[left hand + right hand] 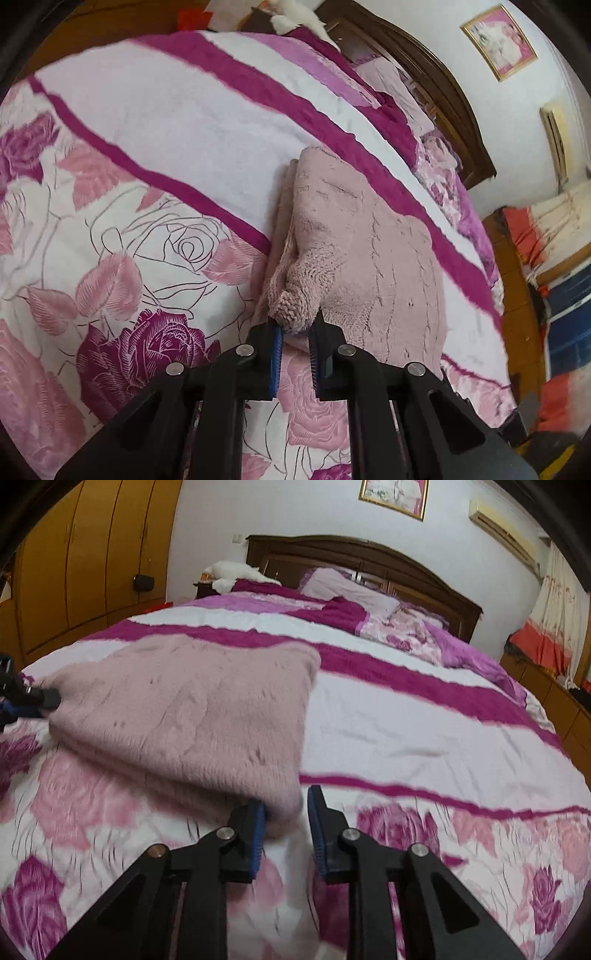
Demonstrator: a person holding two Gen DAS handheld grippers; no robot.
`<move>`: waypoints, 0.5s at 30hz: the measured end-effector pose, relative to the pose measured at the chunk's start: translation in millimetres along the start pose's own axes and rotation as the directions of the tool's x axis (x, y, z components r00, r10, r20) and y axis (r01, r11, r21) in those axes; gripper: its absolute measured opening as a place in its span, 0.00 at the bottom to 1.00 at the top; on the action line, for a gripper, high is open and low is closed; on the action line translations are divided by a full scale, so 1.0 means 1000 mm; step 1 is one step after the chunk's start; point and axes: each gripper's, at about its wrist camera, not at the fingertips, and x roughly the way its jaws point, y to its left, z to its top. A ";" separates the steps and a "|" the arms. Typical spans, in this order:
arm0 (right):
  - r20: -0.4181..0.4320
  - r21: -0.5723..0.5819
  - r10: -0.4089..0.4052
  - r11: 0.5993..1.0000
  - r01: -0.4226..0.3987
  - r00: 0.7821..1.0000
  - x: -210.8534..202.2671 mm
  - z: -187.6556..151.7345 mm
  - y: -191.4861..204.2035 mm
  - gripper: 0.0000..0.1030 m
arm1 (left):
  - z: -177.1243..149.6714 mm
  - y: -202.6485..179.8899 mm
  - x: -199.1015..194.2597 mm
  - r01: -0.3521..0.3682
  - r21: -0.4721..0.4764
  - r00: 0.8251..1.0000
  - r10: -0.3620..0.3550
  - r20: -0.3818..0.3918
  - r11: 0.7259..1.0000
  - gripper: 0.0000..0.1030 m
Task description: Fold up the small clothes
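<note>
Left gripper (295, 325) clamps a bunched corner of the folded pink fleece garment (354, 236) on the bed, its blue pads (276, 354) pinching the nubby fabric at the fold's near end. From my left wrist view the garment runs away from me as a long, doubled slab, its layered edge stacked along the left side and its far end resting on the white band of the bedspread (177, 122).

Right gripper (286, 812) sits at the garment's (192, 709) near right corner. That corner droops between the fingers; the left pad touches the fleece, the right pad stands off with a gap, so I read this one as narrowly parted and not pressing. The picture is blurred here, and I cannot tell more about the contact.

Across the fold, the left gripper (44, 699) shows at the garment's far left corner in my right wrist view.

Open bedspread (424, 720) stretches to the right of the garment and beyond it toward the pillow (351, 589) and dark wooden headboard (369, 561). Wardrobe doors (92, 554) line the left wall, well apart from the fold. Rose-printed cover lies near me, under both grippers.
</note>
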 end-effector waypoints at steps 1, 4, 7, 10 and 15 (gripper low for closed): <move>-0.009 -0.006 -0.004 1.000 0.004 1.000 -0.004 -0.004 -0.002 0.21 | -0.001 -0.001 -0.001 -0.009 0.011 1.000 0.009 0.003 1.000 0.00; -0.022 -0.032 -0.058 0.998 0.057 0.998 -0.016 -0.015 -0.012 0.21 | -0.005 0.001 -0.007 -0.030 0.012 1.000 0.030 -0.004 0.999 0.00; -0.009 -0.046 -0.040 0.998 0.039 0.999 -0.028 -0.020 -0.027 0.21 | -0.011 0.003 -0.025 -0.044 0.001 0.999 0.044 0.016 0.999 0.00; 0.006 -0.087 -0.052 0.995 0.052 0.999 -0.033 -0.017 -0.031 0.21 | -0.016 0.003 -0.071 -0.115 -0.004 0.976 0.114 0.186 0.993 0.00; 0.071 -0.128 -0.021 0.991 0.030 0.997 -0.041 0.005 -0.021 0.21 | -0.002 -0.015 -0.088 -0.121 0.064 0.949 0.096 0.299 0.991 0.00</move>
